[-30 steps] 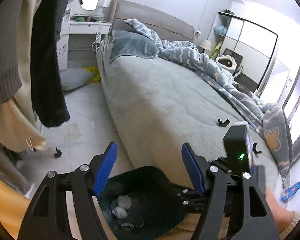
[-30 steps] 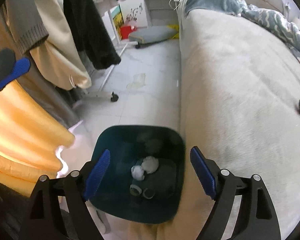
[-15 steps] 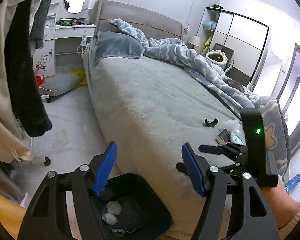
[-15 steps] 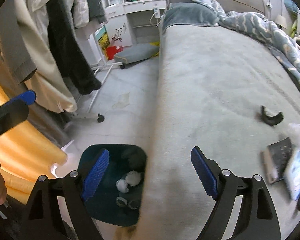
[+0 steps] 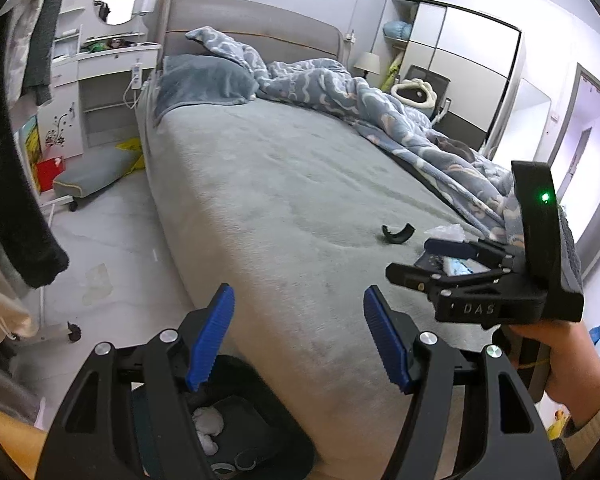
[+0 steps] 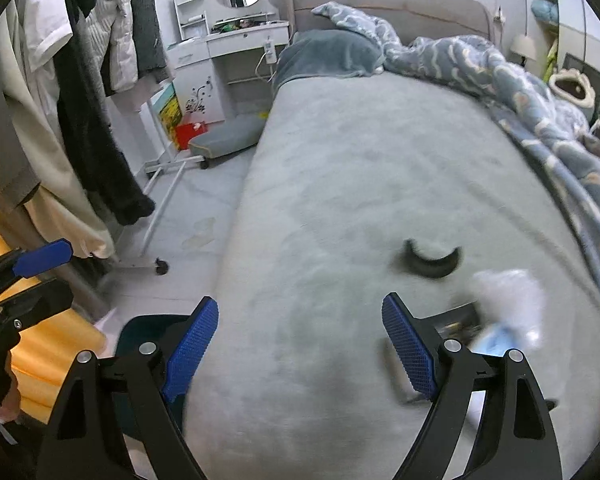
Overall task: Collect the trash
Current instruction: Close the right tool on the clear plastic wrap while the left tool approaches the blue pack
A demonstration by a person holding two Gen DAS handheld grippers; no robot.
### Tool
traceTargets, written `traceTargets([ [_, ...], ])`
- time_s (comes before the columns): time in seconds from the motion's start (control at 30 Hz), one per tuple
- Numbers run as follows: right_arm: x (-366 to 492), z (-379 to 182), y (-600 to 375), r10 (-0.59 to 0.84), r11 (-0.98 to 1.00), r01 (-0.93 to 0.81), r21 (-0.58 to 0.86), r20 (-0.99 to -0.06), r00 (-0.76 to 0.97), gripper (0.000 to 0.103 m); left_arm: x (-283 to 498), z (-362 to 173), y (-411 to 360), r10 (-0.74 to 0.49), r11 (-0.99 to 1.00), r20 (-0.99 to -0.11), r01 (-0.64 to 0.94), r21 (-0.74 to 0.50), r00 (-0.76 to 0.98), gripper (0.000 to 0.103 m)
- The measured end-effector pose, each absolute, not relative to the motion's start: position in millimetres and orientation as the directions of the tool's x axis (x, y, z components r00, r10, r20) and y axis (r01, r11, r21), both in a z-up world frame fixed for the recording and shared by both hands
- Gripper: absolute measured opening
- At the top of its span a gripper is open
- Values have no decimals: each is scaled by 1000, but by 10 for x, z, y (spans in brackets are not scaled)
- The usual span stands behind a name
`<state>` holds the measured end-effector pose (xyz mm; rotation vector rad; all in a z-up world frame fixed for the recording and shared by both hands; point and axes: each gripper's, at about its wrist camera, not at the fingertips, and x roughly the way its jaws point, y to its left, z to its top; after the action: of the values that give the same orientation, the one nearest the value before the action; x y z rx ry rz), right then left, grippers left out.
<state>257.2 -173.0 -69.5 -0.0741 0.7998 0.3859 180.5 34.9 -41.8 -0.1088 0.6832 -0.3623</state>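
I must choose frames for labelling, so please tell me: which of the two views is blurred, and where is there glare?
Right wrist view: motion blur smears the black curved piece and the white and blue wrappers on the bed; the right gripper is sharp. Left wrist view: sharp, but the doorway at the right is blown out; fisheye bends both.

Even, cool daylight fills both views, strongest from the overexposed doorway (image 5: 588, 184) beyond the far side of the bed (image 5: 284, 200), where detail washes out. Shadows on the bed are soft and faint. The left wrist view is sharp. The right wrist view is motion-blurred near the foot of the bed, smearing the black curved piece (image 6: 432, 260) and the pale wrappers (image 6: 508, 308). Fisheye distortion bends the walls, and dark vignetting rings every corner.
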Motion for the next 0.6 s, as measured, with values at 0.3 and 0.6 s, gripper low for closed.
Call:
traceTargets([
  [0.3, 2613, -534, -2241, 251, 934, -355, -23, -665, 704, 80, 1977, -475, 17, -397, 915, -615, 346, -208, 681, 70],
  [0.6, 2745, -577, -2734, 220, 950, -313, -17, -675, 704, 65, 2107, -547, -311, -423, 898, -633, 391, -201, 648, 71],
])
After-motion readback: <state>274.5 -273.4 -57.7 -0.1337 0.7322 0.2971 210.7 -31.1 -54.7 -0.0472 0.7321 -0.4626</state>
